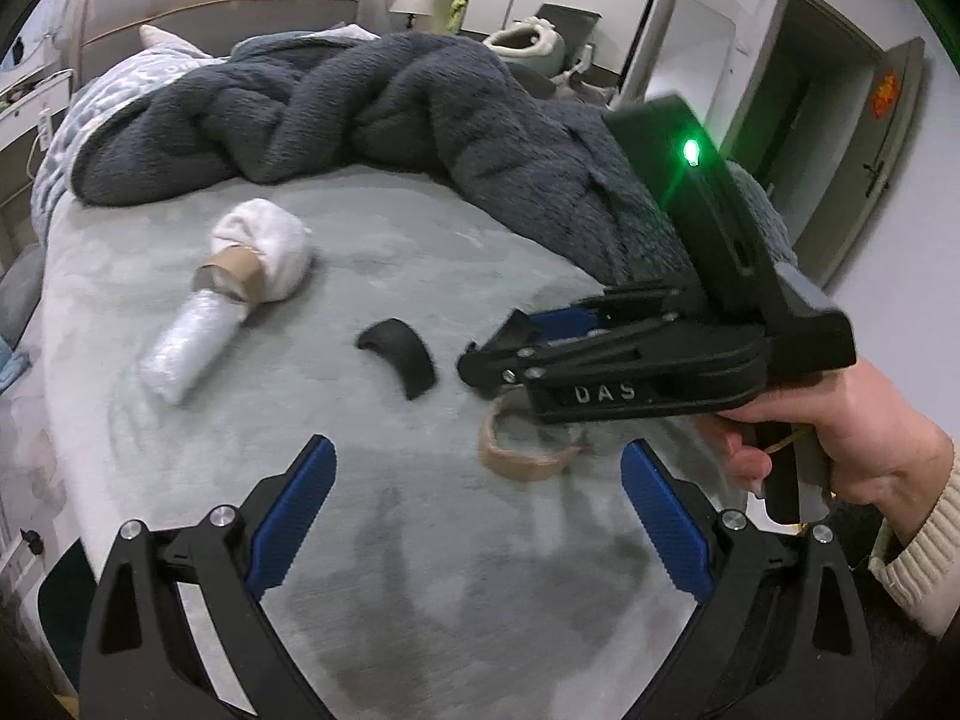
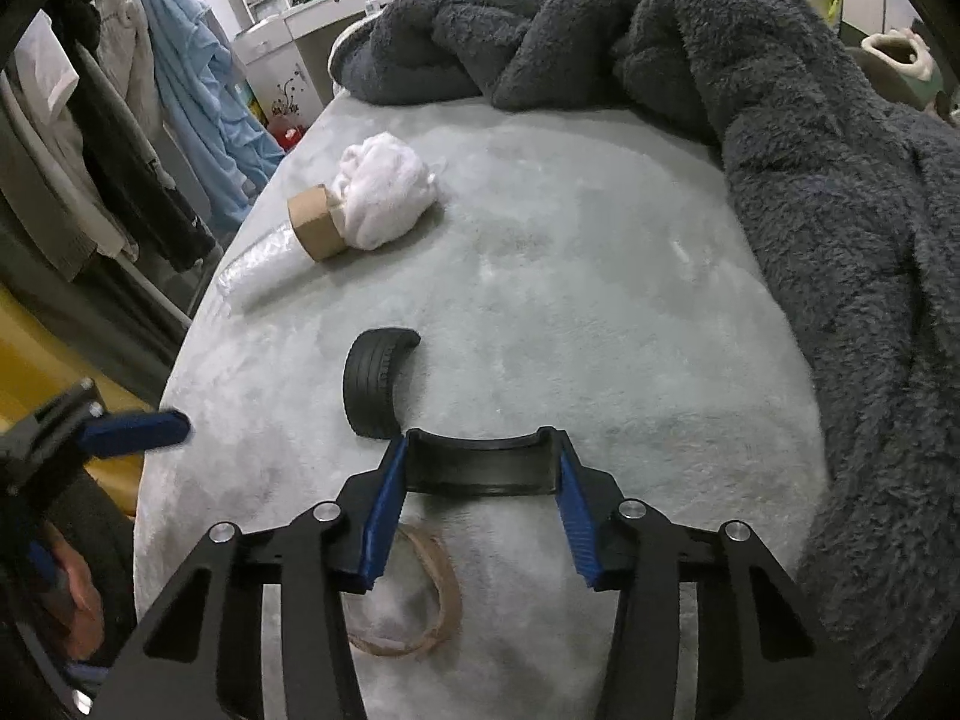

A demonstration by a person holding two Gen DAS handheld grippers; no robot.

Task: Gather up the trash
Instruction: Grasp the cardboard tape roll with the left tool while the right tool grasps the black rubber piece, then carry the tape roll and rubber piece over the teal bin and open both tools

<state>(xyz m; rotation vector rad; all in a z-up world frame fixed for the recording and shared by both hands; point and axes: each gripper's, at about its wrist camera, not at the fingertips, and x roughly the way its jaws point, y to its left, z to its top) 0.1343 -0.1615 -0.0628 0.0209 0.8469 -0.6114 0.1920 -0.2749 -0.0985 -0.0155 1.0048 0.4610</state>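
My right gripper [image 2: 480, 468] is shut on a black curved tyre-like piece [image 2: 480, 462], held across its blue pads just above the grey-green bed sheet [image 2: 600, 300]. A second black curved piece [image 2: 378, 384] lies on the sheet just ahead to the left. A tan tape ring [image 2: 444, 588] lies under the right fingers. Farther off are a white tissue wad [image 2: 384, 198], a cardboard tube [image 2: 315, 222] and a plastic wrap [image 2: 264, 267]. My left gripper [image 1: 480, 450] is open and empty above the sheet, near the tape ring [image 1: 516, 471]. The right gripper [image 1: 486, 354] crosses its view from the right.
A rumpled dark grey fleece blanket [image 2: 780, 180] covers the far and right side of the bed. Clothes [image 2: 180, 90] hang beyond the bed's left edge, with something yellow [image 2: 36, 372] below. A headboard [image 1: 210, 6] and an open door [image 1: 840, 150] are in the background.
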